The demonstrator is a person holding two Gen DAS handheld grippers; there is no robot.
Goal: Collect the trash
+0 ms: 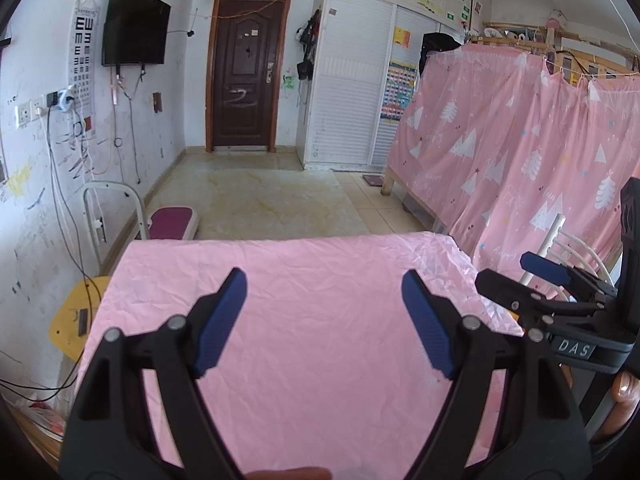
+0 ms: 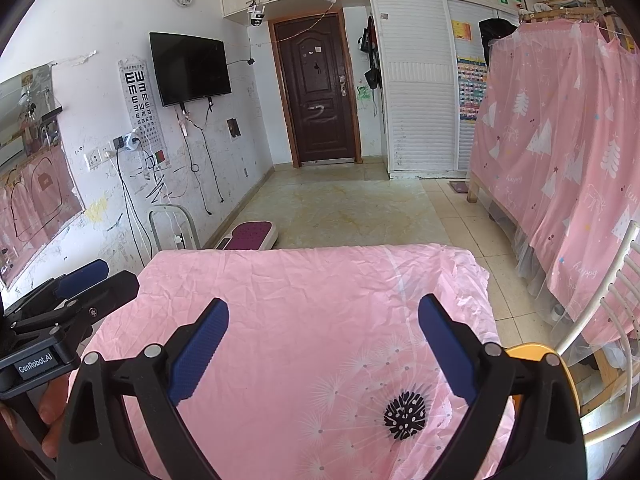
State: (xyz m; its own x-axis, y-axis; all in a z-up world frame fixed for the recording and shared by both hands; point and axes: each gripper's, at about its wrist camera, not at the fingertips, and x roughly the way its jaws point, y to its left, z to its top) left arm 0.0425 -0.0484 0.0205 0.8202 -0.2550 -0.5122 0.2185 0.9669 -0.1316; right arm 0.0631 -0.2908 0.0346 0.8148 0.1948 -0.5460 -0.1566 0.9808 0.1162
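My left gripper [image 1: 324, 284] is open and empty, held above a table covered in a pink cloth [image 1: 304, 280]. My right gripper [image 2: 324, 312] is open and empty above the same pink cloth [image 2: 320, 280], which has a black dandelion print [image 2: 405, 414] near the front. The right gripper also shows at the right edge of the left wrist view [image 1: 532, 276]. The left gripper shows at the left edge of the right wrist view [image 2: 92, 280]. No trash is visible on the cloth in either view.
A pink curtained bunk bed [image 1: 520, 140] stands to the right. A white chair [image 2: 600, 304] is at the table's right. A yellow stool [image 1: 74, 320] and a white step scale [image 1: 168, 222] sit to the left. A tiled floor [image 2: 340, 208] leads to a brown door [image 2: 318, 88].
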